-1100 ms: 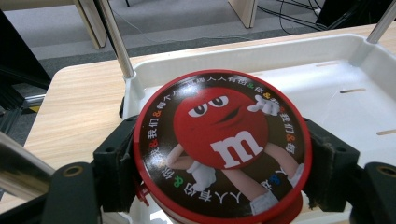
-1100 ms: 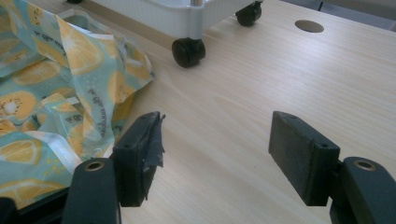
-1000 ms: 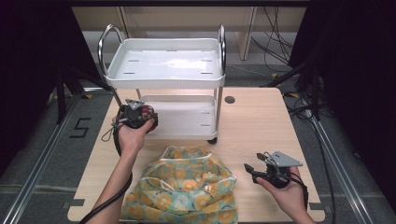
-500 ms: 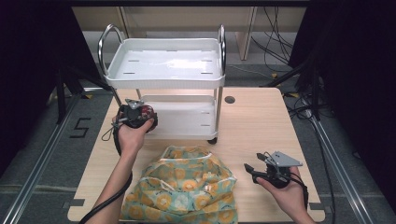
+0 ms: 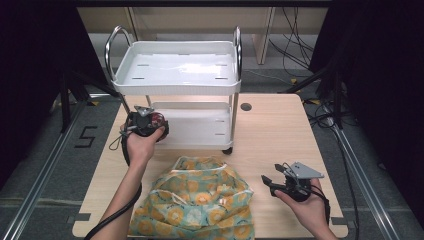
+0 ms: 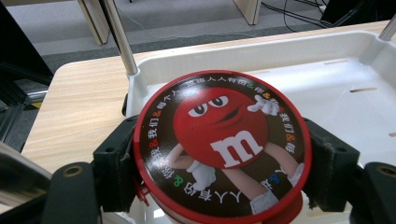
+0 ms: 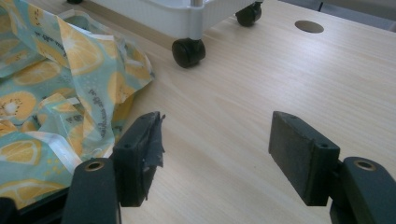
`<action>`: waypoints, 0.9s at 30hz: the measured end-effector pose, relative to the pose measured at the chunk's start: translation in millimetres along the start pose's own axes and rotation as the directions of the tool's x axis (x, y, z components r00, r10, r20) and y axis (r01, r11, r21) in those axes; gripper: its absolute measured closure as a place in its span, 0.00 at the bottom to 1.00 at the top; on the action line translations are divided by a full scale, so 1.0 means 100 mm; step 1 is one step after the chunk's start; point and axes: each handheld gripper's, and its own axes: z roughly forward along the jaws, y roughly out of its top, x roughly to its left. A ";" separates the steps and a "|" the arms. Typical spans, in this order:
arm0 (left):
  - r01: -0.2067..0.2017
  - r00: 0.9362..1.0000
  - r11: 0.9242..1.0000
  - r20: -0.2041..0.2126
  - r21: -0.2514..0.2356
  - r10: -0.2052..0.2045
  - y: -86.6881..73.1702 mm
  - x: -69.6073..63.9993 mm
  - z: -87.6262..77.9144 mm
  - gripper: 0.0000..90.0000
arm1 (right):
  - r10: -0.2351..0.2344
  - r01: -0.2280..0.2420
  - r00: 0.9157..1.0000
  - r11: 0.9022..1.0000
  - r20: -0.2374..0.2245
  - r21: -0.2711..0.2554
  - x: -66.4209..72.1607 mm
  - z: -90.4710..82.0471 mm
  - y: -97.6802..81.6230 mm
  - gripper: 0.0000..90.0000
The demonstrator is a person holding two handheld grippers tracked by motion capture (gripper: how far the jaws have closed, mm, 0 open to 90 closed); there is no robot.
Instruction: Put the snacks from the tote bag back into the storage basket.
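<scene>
Left gripper view: left gripper (image 6: 219,186) fingers clench round red candy tin (image 6: 222,147) over white cart's lower tray (image 6: 327,84), not yet released. Right gripper (image 7: 215,158) released, idle above tabletop (image 7: 243,93).

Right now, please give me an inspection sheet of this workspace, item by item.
Surface: wooden table with a round cable hole.
Job's things: round red tin held at the lower shelf of the white cart; yellow-patterned cloth bag at the near edge.
Clutter: nothing seen.
Grippers: left gripper shut on the tin; right gripper open, fingers over bare wood.
Cables: one trails along the left forearm; more on the floor behind.
Surroundings: grey floor, dark curtains.
</scene>
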 end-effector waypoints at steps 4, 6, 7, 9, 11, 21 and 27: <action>0.005 1.000 1.000 0.002 0.002 -0.005 0.00 0.01 0.03 0.28 | 0.022 -0.022 1.000 1.000 -0.009 0.015 0.01 0.00 0.00 0.39; 0.004 1.000 1.000 0.000 0.004 -0.004 -0.01 0.02 0.04 0.28 | -0.004 0.004 1.000 1.000 0.002 0.002 0.00 0.00 0.00 0.39; 0.004 1.000 1.000 -0.002 0.004 -0.004 -0.01 0.02 0.04 0.28 | -0.004 0.004 1.000 1.000 0.001 0.002 0.00 0.00 0.00 0.39; 0.006 1.000 1.000 -0.005 0.006 -0.006 -0.02 0.02 0.05 0.28 | 0.001 -0.001 1.000 1.000 -0.004 0.006 0.00 0.00 0.00 0.39; 0.005 1.000 1.000 -0.005 0.008 -0.005 -0.03 0.02 0.06 0.28 | 0.018 -0.018 1.000 1.000 -0.008 0.012 0.01 0.00 0.00 0.39; 0.001 1.000 1.000 -0.001 0.015 -0.001 -0.07 0.02 0.10 0.28 | 0.017 -0.016 1.000 1.000 -0.008 0.016 0.01 0.00 0.00 0.39; 0.010 1.000 1.000 -0.007 0.015 -0.010 -0.09 0.01 0.11 0.28 | 0.022 -0.022 1.000 1.000 -0.009 0.020 0.02 0.00 0.00 0.39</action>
